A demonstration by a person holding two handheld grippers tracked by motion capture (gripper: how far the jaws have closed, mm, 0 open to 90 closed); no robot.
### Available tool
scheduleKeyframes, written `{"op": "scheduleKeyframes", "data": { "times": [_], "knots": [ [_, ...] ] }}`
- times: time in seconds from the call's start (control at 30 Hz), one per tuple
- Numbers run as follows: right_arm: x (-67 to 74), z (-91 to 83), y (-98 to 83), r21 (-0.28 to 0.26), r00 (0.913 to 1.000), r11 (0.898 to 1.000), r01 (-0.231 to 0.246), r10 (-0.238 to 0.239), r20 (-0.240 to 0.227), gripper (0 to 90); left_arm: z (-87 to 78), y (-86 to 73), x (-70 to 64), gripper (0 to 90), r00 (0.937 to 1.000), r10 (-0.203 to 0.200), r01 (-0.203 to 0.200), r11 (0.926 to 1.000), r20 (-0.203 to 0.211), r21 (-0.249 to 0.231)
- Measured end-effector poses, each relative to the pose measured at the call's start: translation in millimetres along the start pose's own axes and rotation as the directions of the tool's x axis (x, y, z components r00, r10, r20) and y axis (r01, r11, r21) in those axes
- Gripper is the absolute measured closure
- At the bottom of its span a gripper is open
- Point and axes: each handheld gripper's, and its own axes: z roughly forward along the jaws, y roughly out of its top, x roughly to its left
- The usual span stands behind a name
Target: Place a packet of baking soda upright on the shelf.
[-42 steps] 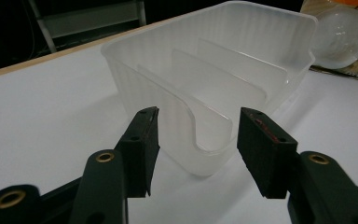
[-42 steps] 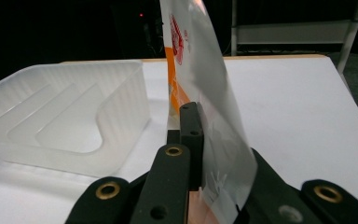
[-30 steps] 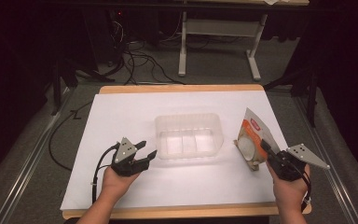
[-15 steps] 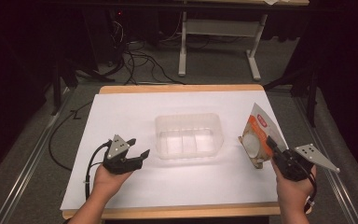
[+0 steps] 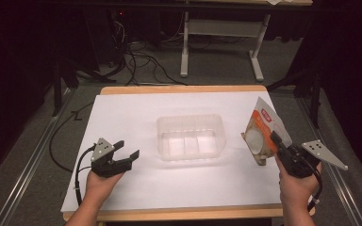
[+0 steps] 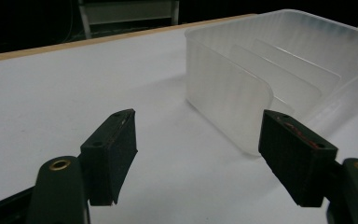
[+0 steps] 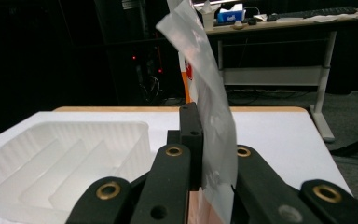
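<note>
Gripping orange packet (image 5: 263, 134), right gripper (image 5: 277, 141); label writing unreadable.

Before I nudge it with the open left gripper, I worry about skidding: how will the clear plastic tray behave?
The clear plastic tray looks thin-walled and empty, so it is probably light and apt to slide on the smooth white table cover. Its translucent walls may flex if squeezed. Wide and low, it seems unlikely to tip.
</note>
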Motion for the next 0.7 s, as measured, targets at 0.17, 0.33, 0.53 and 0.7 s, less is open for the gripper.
{"op": "scheduleKeyframes", "data": {
  "times": [0.17,0.33,0.53,0.7],
  "knots": [
    [3.7,8.4,2.2,0.006,0.9999,1.000,0.011,-0.011,0.002,90.0,1.9,-1.5,-0.3,28.0,0.9999,-0.001,0.001,0.9999,-0.011,0.015],
    [7.6,16.2,7.7,0.001,1.0000,1.000,0.007,-0.007,0.002,90.0,3.9,-1.1,-7.0,28.1,0.9998,0.020,-0.020,0.9996,-0.005,0.019],
    [15.5,19.8,14.3,-0.005,0.9999,1.000,0.012,-0.012,-0.001,90.0,-0.5,-0.9,-4.2,28.1,1.0000,0.002,-0.002,1.0000,-0.003,0.002],
    [25.0,22.3,27.4,-0.027,0.9997,1.000,0.002,-0.002,-0.022,90.0,-2.1,-0.8,2.0,28.1,0.9999,-0.011,0.011,0.9999,-0.006,-0.001]
  ]
}}
